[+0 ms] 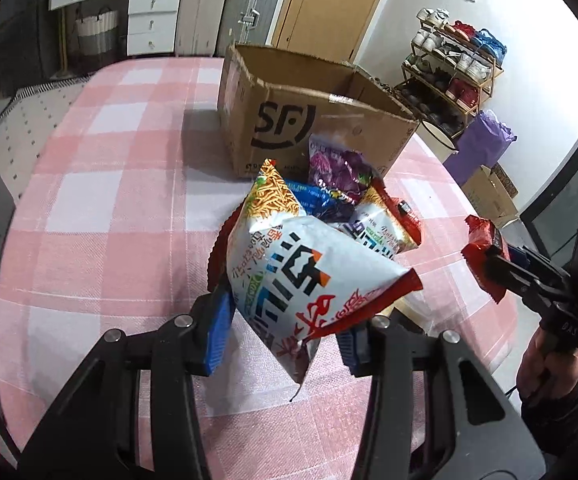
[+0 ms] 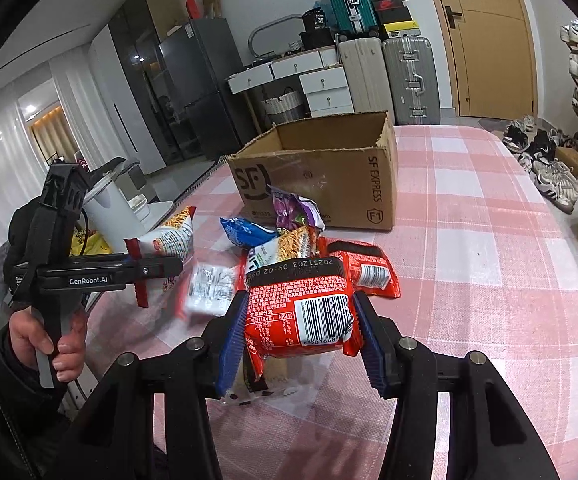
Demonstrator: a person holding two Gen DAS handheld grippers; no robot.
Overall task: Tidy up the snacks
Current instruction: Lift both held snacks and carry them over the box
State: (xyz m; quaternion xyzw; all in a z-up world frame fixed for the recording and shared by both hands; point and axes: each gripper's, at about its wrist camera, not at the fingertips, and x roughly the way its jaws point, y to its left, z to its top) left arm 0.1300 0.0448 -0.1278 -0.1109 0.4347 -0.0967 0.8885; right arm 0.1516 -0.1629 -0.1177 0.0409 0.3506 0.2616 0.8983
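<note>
— On the pink checked tablecloth (image 2: 489, 208), just in front of the open cardboard box (image 2: 329, 176), sits the pile of snack packets (image 2: 289, 236). Both grippers are already loaded, aren't they?

— Yes. The left gripper (image 1: 285, 332) is clamped on a white noodle bag (image 1: 309, 264), lifted clear of the table and puffed out between the blue pads. The right gripper (image 2: 301, 336) is closed on a red packet (image 2: 301, 304), barcode side facing the camera.

— So the step in hand is getting them into the box?

— That's my reading. The box stands open at the top beyond the pile, so each packet has to go up over the near wall, then down inside.

— Anything to watch?

— The white bag is held by one end and hangs askew; I'd carry it slowly so it doesn't swing into the purple packet (image 1: 341, 168) leaning against the box. One hand at a time, too, since the opening looks tight for both tools together.

— And the release?

— Lower each packet well inside before opening. Both are air-filled and slippery, so a high drop may bounce out or tip the light box.
</note>
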